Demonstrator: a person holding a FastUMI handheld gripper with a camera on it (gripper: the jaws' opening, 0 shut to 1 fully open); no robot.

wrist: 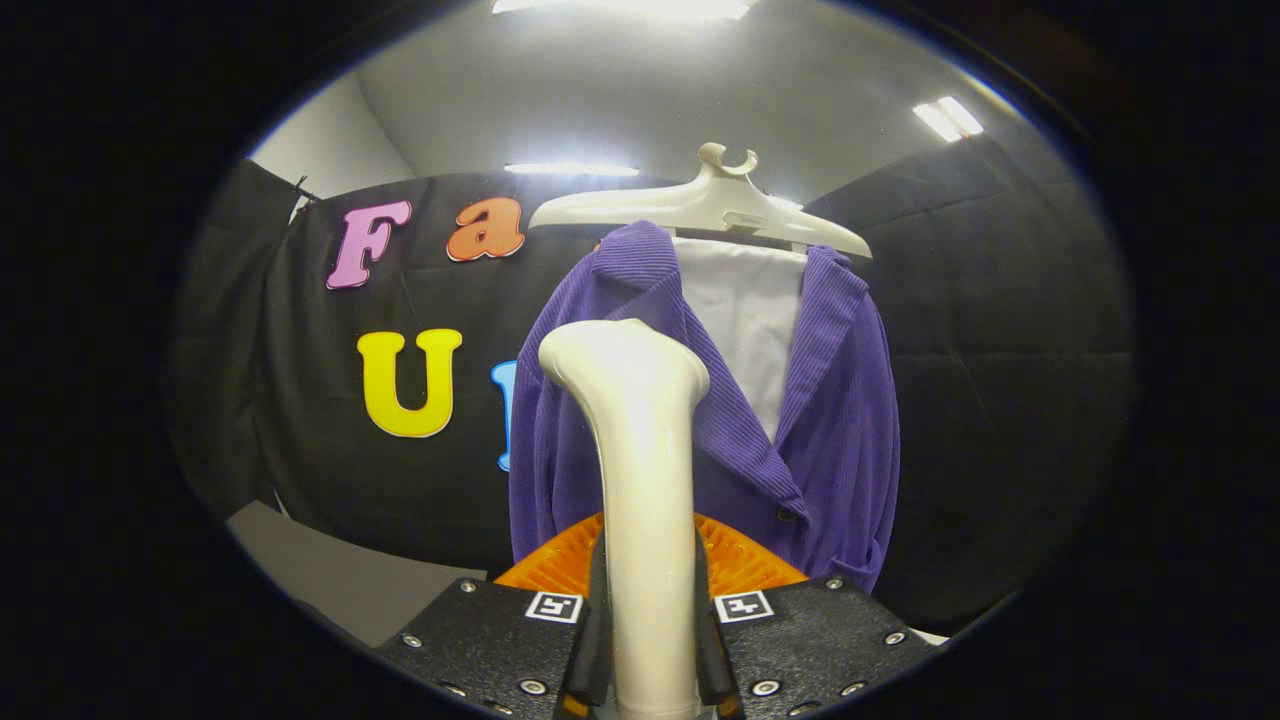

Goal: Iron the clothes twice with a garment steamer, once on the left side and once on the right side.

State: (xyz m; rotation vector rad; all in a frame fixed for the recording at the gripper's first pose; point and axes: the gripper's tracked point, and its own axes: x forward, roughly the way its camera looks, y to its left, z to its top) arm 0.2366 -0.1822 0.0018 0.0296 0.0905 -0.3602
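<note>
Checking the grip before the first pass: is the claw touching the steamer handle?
Touching. In the gripper view both fingers of the claw press against the sides of the steamer handle, with no gap showing.

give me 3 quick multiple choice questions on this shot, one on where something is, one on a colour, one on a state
1. Where is the steamer?
A. on the floor
B. between the tool's fingers
C. on the hanger

2. What colour is the jacket?
A. purple
B. green
C. red

3. How is the jacket kept?
A. folded
B. laid flat
C. hung on a hanger

Answers:
B, the tool has both fingers pressed on the steamer's handle.
A, its ribbed cloth is purple, over a white inner panel.
C, its shoulders sit on the hanger, ahead of the steamer.
</note>
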